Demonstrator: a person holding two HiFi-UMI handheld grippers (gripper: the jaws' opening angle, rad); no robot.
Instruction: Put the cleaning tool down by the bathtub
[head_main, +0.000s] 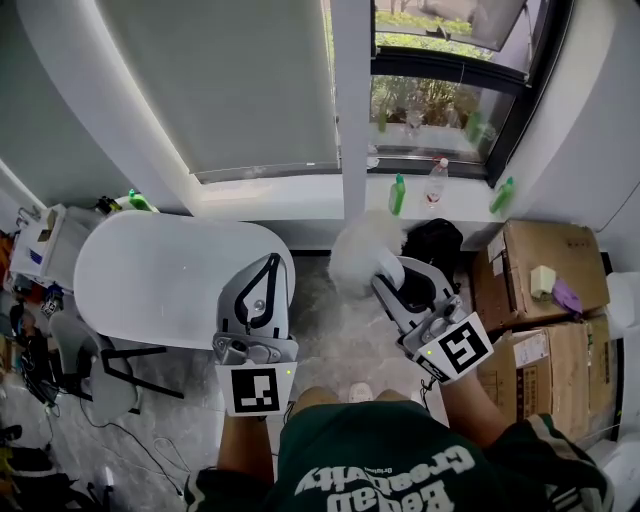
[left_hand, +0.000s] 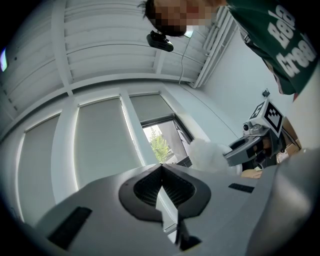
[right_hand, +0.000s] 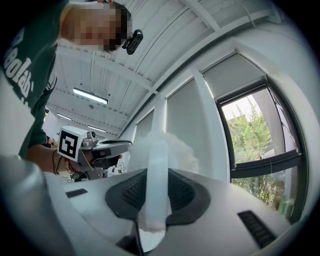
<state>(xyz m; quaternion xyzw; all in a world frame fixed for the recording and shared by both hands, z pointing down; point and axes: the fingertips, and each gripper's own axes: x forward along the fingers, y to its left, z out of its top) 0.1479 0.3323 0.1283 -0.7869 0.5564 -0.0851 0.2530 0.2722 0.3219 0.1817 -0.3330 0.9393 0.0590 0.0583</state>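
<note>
Had my right gripper (head_main: 392, 280) clamped on the handle of the fluffy duster (head_main: 362, 250), aloft just right of the bathtub (head_main: 150, 270); left gripper (head_main: 266, 270) closed on nothing. Carry step, I'd say; setting it down beside the bathtub was next.

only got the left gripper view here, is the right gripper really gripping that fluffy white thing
Observer: Yes. In the right gripper view the right gripper is shut on the pale handle of the cleaning tool.
Operator: where's the bathtub from it
Observer: In the head view the bathtub lies left of the tool's fluffy head, which hangs over the floor past the tub's end.
Operator: what's on its other side
Observer: Cardboard boxes stand to the right of it, along the wall.
</note>
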